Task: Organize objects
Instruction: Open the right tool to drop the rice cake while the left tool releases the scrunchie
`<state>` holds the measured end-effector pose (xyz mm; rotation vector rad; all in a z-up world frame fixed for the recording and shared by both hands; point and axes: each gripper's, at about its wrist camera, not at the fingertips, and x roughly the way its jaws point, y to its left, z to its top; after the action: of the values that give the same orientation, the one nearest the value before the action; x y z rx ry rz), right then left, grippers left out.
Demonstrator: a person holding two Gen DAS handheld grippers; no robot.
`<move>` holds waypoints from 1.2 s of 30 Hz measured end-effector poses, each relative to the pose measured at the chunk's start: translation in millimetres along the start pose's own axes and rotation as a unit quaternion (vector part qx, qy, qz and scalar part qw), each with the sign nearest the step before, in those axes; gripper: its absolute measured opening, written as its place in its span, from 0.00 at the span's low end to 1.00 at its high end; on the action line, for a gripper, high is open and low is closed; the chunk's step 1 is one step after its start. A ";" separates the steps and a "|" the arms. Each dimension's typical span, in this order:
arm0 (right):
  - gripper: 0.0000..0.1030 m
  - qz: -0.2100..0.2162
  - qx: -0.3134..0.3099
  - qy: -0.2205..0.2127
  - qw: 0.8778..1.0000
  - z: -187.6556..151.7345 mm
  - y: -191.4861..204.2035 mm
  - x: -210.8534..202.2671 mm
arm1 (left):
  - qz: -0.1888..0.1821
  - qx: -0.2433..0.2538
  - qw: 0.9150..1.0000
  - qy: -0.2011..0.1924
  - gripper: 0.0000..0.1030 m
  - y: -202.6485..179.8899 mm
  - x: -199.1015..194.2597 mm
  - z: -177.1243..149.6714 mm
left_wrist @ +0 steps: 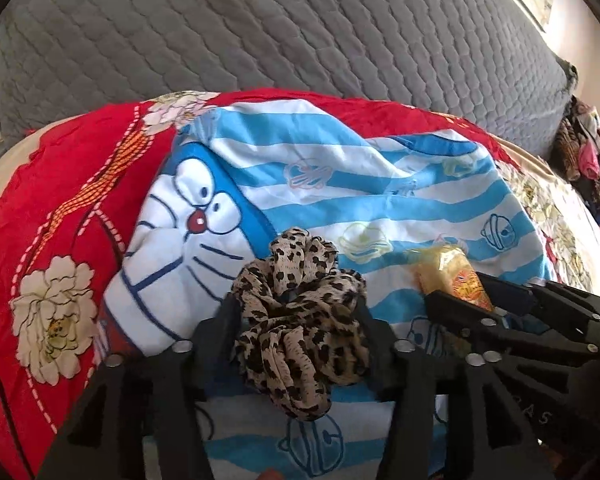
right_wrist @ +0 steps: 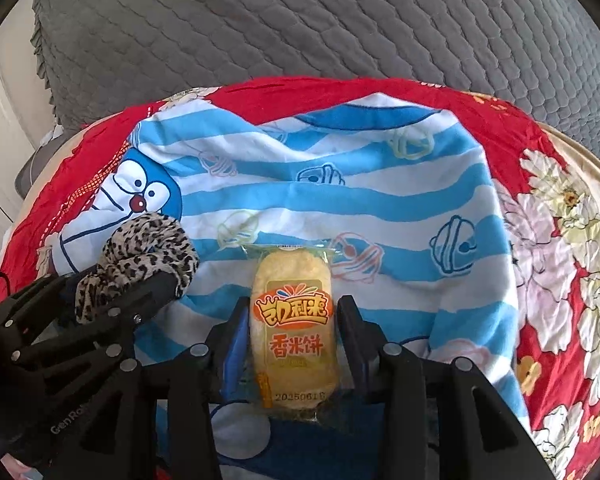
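A leopard-print scrunchie (left_wrist: 300,320) lies on a blue-and-white striped cartoon cloth (left_wrist: 340,184). My left gripper (left_wrist: 296,308) stands open around it, one finger at each side, and the fabric puffs loosely into the gap. In the right wrist view a yellow rice cracker packet (right_wrist: 292,320) with orange lettering sits lengthwise between the fingers of my right gripper (right_wrist: 292,308). The pads rest against both of its sides. The packet's far end lies on the striped cloth (right_wrist: 340,200). The scrunchie (right_wrist: 148,248) and the left gripper's fingers (right_wrist: 156,288) show at the left of that view.
The striped cloth lies over a red floral sheet (left_wrist: 52,200) on a bed. A grey quilted cover (left_wrist: 300,20) stretches behind it. A heap of mixed clothes (left_wrist: 584,148) sits at the far right. The two grippers are side by side and close together.
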<state>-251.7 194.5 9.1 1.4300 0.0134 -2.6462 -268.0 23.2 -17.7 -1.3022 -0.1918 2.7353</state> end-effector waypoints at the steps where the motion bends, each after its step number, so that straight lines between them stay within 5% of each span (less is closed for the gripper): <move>1: 0.48 -0.003 0.001 -0.001 1.000 0.3 -0.5 -1.1 | -0.002 -0.005 1.000 0.003 0.62 2.0 0.0 -0.1; 7: 0.68 -0.025 0.008 -0.008 1.000 3.1 -8.1 -10.9 | 0.000 -0.009 1.000 0.004 0.71 5.1 -6.9 0.6; 24: 0.78 -0.011 -0.002 -0.025 1.000 -1.5 -3.9 -45.7 | -0.013 -0.012 1.000 -0.001 0.79 12.5 -38.2 -6.9; 36: 0.85 -0.001 0.008 -0.035 0.999 -43.2 0.9 -90.7 | -0.012 -0.023 1.000 0.005 0.82 26.2 -79.8 -39.6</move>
<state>-166.5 206.9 60.9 1.3415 -0.0147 -2.7022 -188.2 -11.8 14.3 -1.3143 -0.2695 2.7197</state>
